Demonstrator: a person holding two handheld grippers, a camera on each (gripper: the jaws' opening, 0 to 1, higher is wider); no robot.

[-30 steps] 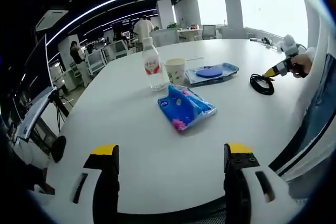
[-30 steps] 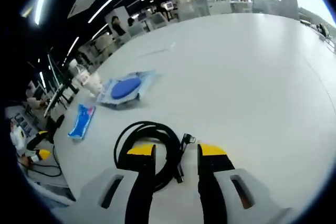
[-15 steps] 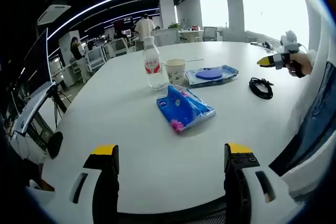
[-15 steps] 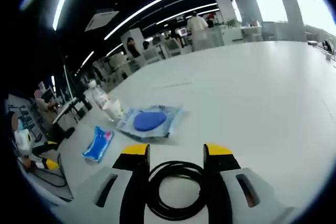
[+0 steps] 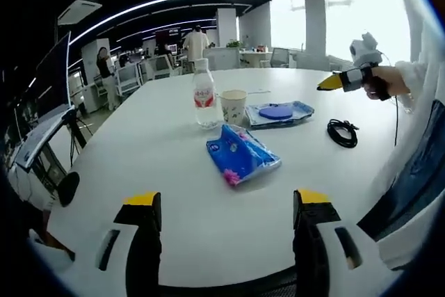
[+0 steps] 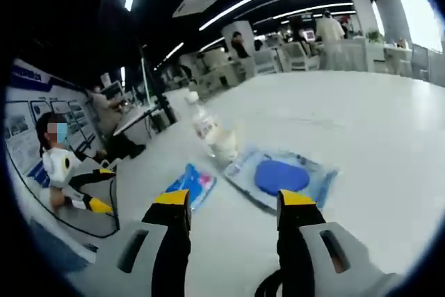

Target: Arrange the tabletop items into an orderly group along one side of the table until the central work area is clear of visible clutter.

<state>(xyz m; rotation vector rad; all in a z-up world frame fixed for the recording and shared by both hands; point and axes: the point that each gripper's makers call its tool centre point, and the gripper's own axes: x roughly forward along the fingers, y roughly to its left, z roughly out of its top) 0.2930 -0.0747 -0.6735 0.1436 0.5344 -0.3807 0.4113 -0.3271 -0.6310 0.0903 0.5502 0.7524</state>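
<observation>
Cable (image 6: pixel 268 284) cut off at bottom of right gripper view, just under right claw (image 6: pixel 232 199), jaws wide, empty. Left claw (image 5: pixel 226 203) wide, empty, at counter (image 5: pixel 160 144) near edge. Packet (image 5: pixel 240 155) mid-counter ahead of it; bottle (image 5: pixel 204 95), cup (image 5: pixel 233 106), tray (image 5: pixel 279 113) beyond.

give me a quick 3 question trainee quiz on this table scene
1. True or false: the black cable lies coiled on the white table, clear of the right gripper.
2. What stands nearest the water bottle? A paper cup B cable C blue tissue pack
3. Fill in: the blue disc rests on a clear ____ bag.

Key: 1 true; 2 A; 3 plastic.
</observation>
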